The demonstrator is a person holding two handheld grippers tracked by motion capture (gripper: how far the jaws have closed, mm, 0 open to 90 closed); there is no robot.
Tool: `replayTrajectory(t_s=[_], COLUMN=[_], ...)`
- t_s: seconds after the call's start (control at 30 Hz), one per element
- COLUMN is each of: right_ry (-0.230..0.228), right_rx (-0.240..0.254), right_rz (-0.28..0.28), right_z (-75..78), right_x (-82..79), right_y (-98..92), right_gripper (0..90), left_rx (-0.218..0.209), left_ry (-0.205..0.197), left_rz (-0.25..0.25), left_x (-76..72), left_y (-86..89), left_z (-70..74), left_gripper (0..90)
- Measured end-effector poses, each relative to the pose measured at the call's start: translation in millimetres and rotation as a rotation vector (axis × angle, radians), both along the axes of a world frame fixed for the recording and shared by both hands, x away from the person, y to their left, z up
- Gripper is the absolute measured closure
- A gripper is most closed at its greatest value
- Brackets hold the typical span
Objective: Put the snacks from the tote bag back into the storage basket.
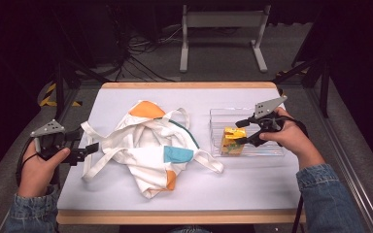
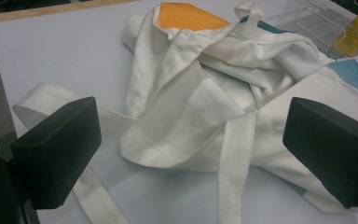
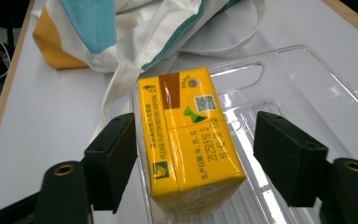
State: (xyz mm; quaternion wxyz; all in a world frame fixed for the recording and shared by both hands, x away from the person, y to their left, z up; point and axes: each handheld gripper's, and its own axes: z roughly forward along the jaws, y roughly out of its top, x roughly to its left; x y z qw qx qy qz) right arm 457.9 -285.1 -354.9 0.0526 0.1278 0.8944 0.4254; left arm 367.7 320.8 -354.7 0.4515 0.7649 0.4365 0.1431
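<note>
With the right tool [image 3: 193, 154] gaping astride the yellow carton [image 3: 189, 140] in the clear tray [image 1: 272, 151] at the desk's three o'clock, and the left tool [image 2: 191, 149] open facing the bag [image 1: 150, 145], an off-centre squeeze could topple the carton.

I see a crumpled tote bag [image 1: 150, 145] and a yellow drink carton [image 1: 233, 140] in a clear tray [image 1: 267, 151] on the table.

The bag is white cloth with orange and teal patches, lying rumpled and flat near the middle of my view, its long white straps [image 1: 94, 162] splayed out to the left and right. Just to its right I see the clear plastic tray, and the small yellow carton lies in the tray's left part, printed with text, a date and a small code square.
</note>
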Motion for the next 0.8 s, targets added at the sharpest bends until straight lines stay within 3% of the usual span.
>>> replayTrajectory(t_s=[0.33,0.57,0.8], right_ry=[-0.053,-0.102,-0.131], right_rx=[0.052,0.082,0.166], right_rz=[-0.076,-0.178,-0.302], right_z=[23.7,40.2,53.9], right_x=[-11.0,-25.0,-47.6], right_y=[-1.8,-9.3,-27.9], right_gripper=[20.6,19.2,19.2], left_rx=[-0.001,0.008,0.008], left_ry=[-0.008,-0.017,-0.008], left_rz=[-0.008,-0.017,-0.012], left_x=[-3.9,-9.7,-15.8], left_y=[1.1,2.2,4.7], left_z=[0.2,-1.2,-8.5], left_gripper=[4.9,4.7,4.7])
